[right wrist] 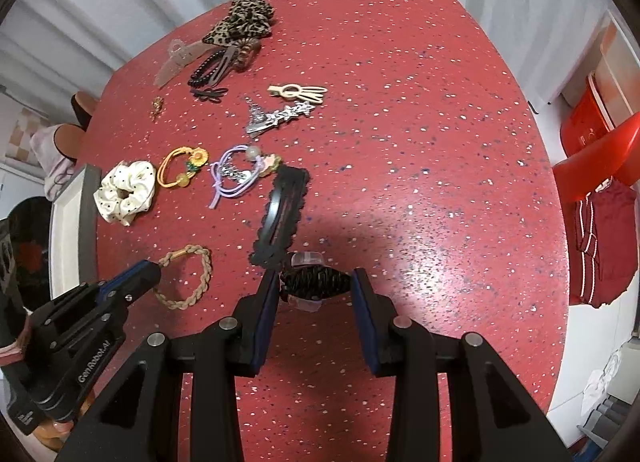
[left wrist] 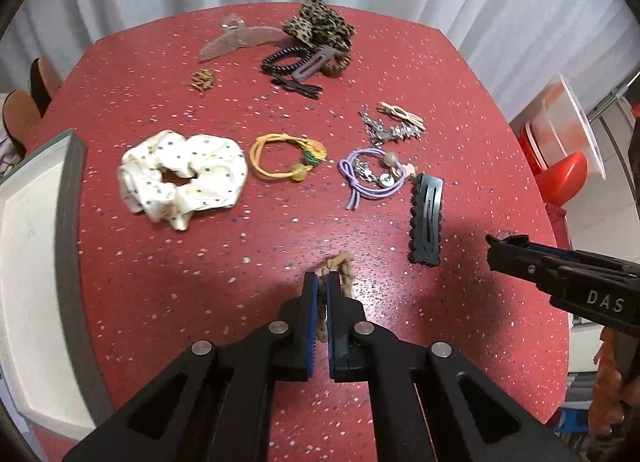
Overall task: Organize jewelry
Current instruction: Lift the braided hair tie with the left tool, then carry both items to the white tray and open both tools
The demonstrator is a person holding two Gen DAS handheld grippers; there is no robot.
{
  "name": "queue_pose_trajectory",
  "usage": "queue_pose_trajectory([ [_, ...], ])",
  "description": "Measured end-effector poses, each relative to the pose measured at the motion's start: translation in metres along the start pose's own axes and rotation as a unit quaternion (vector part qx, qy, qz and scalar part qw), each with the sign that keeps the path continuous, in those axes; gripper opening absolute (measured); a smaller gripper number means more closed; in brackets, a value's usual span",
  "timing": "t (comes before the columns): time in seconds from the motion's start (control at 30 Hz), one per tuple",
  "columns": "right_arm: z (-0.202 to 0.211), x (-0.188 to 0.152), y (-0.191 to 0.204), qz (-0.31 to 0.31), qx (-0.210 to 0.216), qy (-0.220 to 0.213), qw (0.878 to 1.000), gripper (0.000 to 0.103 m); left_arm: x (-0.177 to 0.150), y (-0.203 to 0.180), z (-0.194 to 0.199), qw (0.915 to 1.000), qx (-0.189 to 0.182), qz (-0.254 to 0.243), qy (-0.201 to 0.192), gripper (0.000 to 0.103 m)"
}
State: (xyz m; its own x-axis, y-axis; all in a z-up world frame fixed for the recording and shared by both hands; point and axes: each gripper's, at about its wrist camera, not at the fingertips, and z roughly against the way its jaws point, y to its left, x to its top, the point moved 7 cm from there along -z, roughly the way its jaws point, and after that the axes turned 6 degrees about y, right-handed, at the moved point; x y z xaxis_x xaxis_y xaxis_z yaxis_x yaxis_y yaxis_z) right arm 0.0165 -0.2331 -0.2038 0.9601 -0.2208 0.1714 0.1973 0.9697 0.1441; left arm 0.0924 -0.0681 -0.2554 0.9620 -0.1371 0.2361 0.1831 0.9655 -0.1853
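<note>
My left gripper is shut on a beige braided hair tie, which lies on the red table; in the right wrist view the tie rests on the table with the left gripper at its left edge. My right gripper has its jaws closed against the two ends of a dark oval hair clip with a clear base. A white tray with a grey rim sits at the table's left edge.
On the table lie a white dotted scrunchie, a yellow hair tie, a purple hair tie, a black scalloped clip, silver clips, a beige clip, and a far pile with a leopard bow. Red chairs stand right.
</note>
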Motion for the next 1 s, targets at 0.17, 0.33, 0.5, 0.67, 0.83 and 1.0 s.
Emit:
queue_pose_trajectory([
  [0.17,0.003,-0.001,0.018,0.014,0.003,-0.001,1.0,0.04,0.0,0.01,0.018,0.9998,-0.002,0.011,-0.014,0.005],
  [0.33,0.007,0.001,0.035,0.031,0.005,-0.006,0.999,0.04,0.001,0.024,0.043,0.999,-0.002,0.027,-0.035,0.005],
  [0.5,0.012,0.005,0.06,0.057,0.009,-0.012,0.998,0.04,0.002,0.049,0.068,0.9972,0.007,0.05,-0.055,0.005],
  [0.67,0.016,0.009,0.098,0.092,0.016,-0.016,0.996,0.04,-0.003,0.083,0.092,0.9936,0.019,0.084,-0.074,0.005],
  [0.83,0.016,0.009,0.141,0.129,0.024,-0.015,0.991,0.04,-0.011,0.121,0.115,0.9884,0.036,0.115,-0.092,0.005],
  [1.0,0.01,0.007,0.198,0.18,0.038,-0.01,0.983,0.04,-0.025,0.167,0.133,0.9806,0.057,0.154,-0.107,0.005],
])
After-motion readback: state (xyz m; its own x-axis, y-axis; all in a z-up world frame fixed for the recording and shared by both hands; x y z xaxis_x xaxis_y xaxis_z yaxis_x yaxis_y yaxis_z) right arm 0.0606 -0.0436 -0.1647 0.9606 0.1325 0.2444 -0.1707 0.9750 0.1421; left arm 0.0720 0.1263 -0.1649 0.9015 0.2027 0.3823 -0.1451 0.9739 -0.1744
